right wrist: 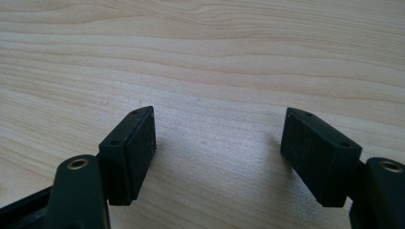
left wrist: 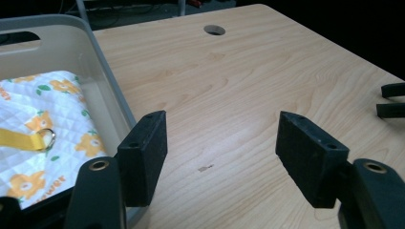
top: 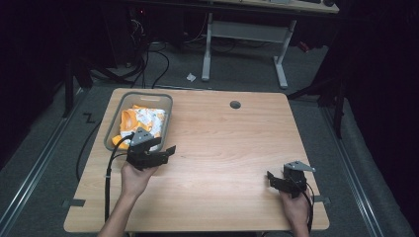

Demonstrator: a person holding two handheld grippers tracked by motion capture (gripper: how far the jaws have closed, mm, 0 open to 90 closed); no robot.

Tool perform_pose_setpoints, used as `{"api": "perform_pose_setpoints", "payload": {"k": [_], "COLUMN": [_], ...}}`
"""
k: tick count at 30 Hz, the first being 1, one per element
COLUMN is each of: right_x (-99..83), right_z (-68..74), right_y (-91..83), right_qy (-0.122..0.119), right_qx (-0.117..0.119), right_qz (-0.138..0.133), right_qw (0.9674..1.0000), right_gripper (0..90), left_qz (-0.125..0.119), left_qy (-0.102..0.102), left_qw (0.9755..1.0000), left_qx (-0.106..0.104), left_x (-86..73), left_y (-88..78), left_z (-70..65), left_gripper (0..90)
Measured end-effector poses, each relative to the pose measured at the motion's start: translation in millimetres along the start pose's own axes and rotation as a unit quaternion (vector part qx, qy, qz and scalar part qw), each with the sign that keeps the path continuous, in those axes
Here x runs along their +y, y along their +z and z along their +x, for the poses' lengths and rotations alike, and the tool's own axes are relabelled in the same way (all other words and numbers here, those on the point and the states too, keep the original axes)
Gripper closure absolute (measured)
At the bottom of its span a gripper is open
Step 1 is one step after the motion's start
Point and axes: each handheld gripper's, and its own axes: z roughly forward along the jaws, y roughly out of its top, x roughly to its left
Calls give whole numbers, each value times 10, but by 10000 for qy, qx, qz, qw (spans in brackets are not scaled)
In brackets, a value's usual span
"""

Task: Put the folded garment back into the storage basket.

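Observation:
A grey plastic basket (top: pixel 113 126) stands at the table's back left and holds a quilted white cloth with orange flowers (top: pixel 143 118). In the left gripper view the cloth (left wrist: pixel 57 95) carries a yellow strap with a metal ring (left wrist: pixel 45 137), and the basket wall (left wrist: pixel 102 71) runs just left of my jaws. My left gripper (top: pixel 167 154) (left wrist: pixel 222 124) hovers by the basket's near right corner, open, with bare wood between its pads. My right gripper (top: pixel 271 180) (right wrist: pixel 219 119) rests low over the table's front right, open with nothing in it.
The wooden table (top: pixel 222 143) has a round cable hole (top: pixel 235 104) (left wrist: pixel 214 29) near its far edge. The right gripper's jaws (left wrist: pixel 392 100) show at the right edge of the left gripper view. A white desk frame (top: pixel 244 44) and cables lie on the floor beyond.

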Motion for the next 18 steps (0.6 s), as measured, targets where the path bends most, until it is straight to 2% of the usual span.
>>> {"api": "perform_pose_setpoints", "payload": {"k": [18], "right_x": [0], "right_z": [-1], "right_y": [0], "right_qy": [1], "right_qx": [1], "right_qz": [0], "right_qw": [10000], "right_gripper": [283], "left_qz": [159], "left_qy": [105], "left_qw": [9997], "left_qx": [-141], "left_x": [-274], "left_y": [96], "left_z": [-123], "left_gripper": [355]}}
